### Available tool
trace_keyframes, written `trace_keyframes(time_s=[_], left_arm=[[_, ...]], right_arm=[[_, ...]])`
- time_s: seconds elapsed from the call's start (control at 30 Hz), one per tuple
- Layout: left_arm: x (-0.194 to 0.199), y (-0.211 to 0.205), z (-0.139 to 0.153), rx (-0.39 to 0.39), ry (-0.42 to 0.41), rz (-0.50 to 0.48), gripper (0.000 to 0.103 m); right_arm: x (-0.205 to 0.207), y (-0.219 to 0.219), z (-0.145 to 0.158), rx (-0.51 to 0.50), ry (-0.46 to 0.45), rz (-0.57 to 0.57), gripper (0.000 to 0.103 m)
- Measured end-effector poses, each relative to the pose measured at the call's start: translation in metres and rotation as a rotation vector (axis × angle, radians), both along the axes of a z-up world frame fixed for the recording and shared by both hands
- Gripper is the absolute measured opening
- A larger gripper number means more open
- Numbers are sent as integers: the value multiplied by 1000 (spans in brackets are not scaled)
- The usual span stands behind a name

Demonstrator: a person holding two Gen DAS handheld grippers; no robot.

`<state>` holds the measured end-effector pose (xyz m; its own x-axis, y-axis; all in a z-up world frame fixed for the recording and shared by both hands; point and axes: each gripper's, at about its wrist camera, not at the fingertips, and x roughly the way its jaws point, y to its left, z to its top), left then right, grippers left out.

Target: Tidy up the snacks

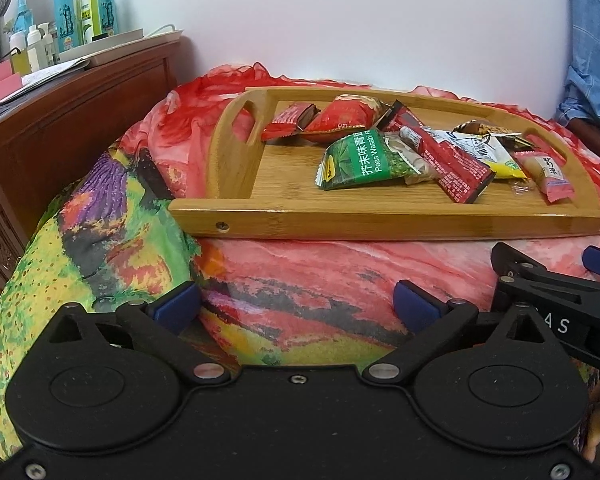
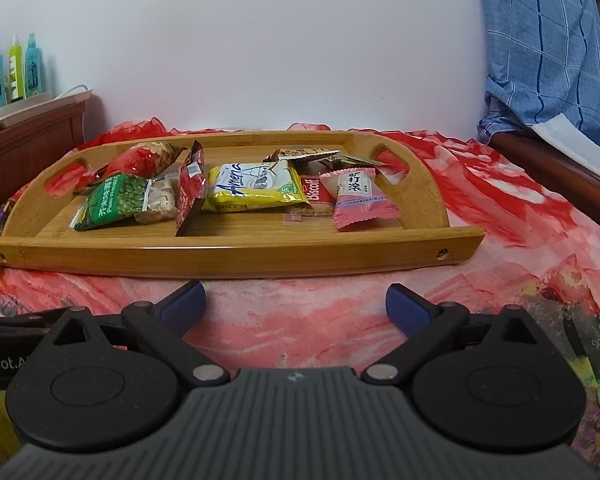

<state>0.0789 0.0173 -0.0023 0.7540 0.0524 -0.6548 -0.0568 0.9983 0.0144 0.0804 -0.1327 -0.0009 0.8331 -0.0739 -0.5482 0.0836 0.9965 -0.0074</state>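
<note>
My fingers (image 2: 296, 304): both pairs wide, empty, over the blanket (image 2: 284, 320) | snacks (image 2: 252, 188): piled in wooden tray (image 2: 236, 254) ahead | light, crinkly, slippery packets; likely best pinched at a sealed edge

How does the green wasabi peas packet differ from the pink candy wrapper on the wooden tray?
The green wasabi peas packet lies toward the tray's left end; the pink candy wrapper lies near its right handle. The peas packet is clearly the larger of the two. The peas packet is dark green with white lettering and a clear end showing its contents; the pink wrapper is pale pink with a white label and dark characters. Both are sealed, with crimped zigzag ends, and rest in the wooden tray.
</note>
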Motion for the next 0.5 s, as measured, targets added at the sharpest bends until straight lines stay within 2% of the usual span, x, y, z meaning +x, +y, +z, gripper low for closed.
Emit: trace_keyframes(time_s=[0.5], left_arm=[[-2,0,-2,1,-8,-2,103]], right_arm=[[-7,-4,-1,-13,2,6,103]])
